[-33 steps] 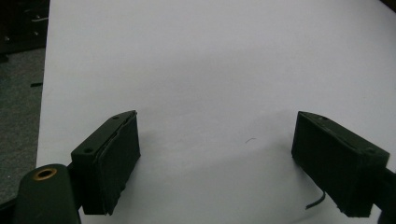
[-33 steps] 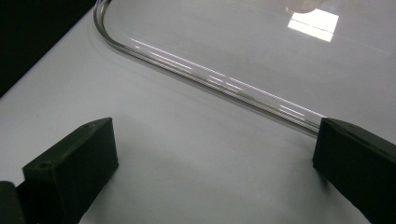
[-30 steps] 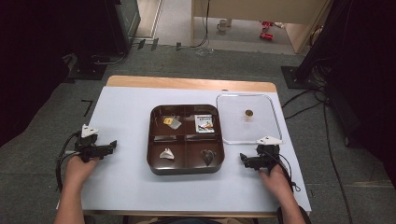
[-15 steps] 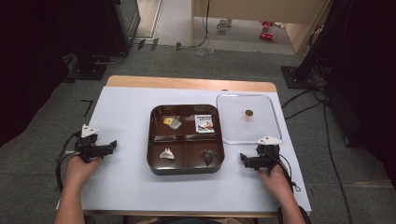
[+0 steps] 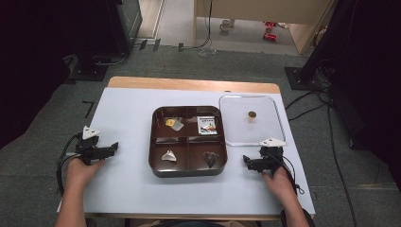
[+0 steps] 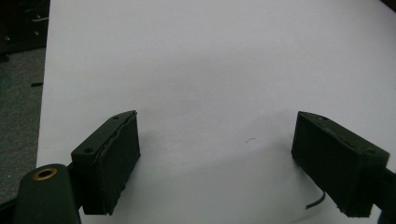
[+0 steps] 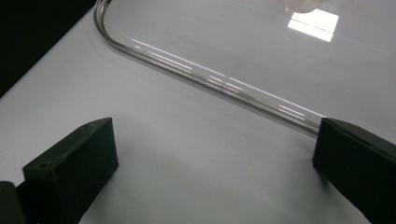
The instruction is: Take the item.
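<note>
A dark brown tray (image 5: 188,172) with four compartments sits mid-table. Its far left compartment holds a yellow and clear packet (image 5: 173,123), and the far right one holds a white printed packet (image 5: 206,125). A small white piece (image 5: 168,155) lies near left and a dark piece (image 5: 211,157) near right. To the tray's right lies a clear lid (image 5: 265,130) with a small knob (image 5: 252,114). My left gripper (image 5: 112,148) rests left of the tray, open (image 6: 217,163) over bare table. My right gripper (image 5: 246,161) rests open (image 7: 210,172) by the clear lid's rim (image 7: 215,79).
The white table top (image 5: 127,113) has a wooden far edge (image 5: 189,84). Beyond it are grey floor, cables and dark equipment stands. The person's hands hold both grippers near the table's front edge.
</note>
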`<state>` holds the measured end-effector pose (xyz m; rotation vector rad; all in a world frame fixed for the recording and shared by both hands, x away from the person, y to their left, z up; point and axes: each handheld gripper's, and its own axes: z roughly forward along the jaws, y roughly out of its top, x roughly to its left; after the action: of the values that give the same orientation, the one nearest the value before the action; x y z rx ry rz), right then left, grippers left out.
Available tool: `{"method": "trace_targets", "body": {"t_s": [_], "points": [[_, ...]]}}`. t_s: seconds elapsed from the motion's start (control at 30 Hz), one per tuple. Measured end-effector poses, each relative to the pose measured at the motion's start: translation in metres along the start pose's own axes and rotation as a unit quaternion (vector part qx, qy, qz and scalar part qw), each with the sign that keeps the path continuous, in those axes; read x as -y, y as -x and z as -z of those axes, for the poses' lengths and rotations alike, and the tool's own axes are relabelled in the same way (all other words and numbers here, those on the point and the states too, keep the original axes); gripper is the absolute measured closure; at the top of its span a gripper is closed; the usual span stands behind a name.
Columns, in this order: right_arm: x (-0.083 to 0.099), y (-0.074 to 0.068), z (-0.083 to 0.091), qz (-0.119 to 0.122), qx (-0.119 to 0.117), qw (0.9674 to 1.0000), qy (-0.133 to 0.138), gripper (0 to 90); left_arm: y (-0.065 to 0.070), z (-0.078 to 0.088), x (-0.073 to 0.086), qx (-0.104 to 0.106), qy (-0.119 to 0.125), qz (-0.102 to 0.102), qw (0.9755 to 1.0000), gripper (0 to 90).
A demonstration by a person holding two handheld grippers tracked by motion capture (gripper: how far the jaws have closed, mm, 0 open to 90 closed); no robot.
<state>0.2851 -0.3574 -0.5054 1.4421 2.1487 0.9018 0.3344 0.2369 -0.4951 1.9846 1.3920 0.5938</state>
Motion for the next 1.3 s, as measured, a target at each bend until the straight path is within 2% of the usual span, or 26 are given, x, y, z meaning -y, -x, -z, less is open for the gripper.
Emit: {"method": "trace_targets", "body": {"t_s": [0.17, 0.4, 0.57, 0.67, 0.8, 1.03, 1.07, 1.3], "points": [[0.000, 0.000, 0.000, 0.000, 0.000, 1.0000, 0.000, 0.0, 0.001, 0.000, -0.001, -0.004, -0.005, 0.005, 1.0000, 15.1], [0.000, 0.000, 0.000, 0.000, 0.000, 1.0000, 0.001, 0.0, 0.003, 0.001, -0.006, -0.013, -0.027, 0.012, 0.9995, 15.5], [0.000, 0.000, 0.000, 0.000, 0.000, 1.0000, 0.000, 0.0, 0.006, 0.000, -0.014, -0.022, -0.059, 0.023, 0.9978, 16.3], [0.000, 0.000, 0.000, 0.000, 0.000, 1.0000, 0.000, 0.0, 0.006, 0.000, -0.017, -0.024, -0.067, 0.024, 0.9972, 17.2], [0.000, 0.000, 0.000, 0.000, 0.000, 1.0000, 0.000, 0.0, 0.007, 0.002, -0.020, -0.017, -0.072, 0.023, 0.9970, 26.6], [0.000, 0.000, 0.000, 0.001, 0.000, 1.0000, 0.000, 0.0, 0.011, 0.007, -0.029, 0.007, -0.070, 0.022, 0.9973, 27.6], [0.000, 0.000, 0.000, 0.001, 0.000, 1.0000, 0.000, 0.0, 0.012, 0.008, -0.030, 0.010, -0.070, 0.020, 0.9973, 29.9], [0.000, 0.000, 0.000, 0.001, 0.000, 1.0000, 0.000, 0.0, 0.020, 0.014, -0.037, 0.026, -0.061, 0.003, 0.9978, 30.4]]}}
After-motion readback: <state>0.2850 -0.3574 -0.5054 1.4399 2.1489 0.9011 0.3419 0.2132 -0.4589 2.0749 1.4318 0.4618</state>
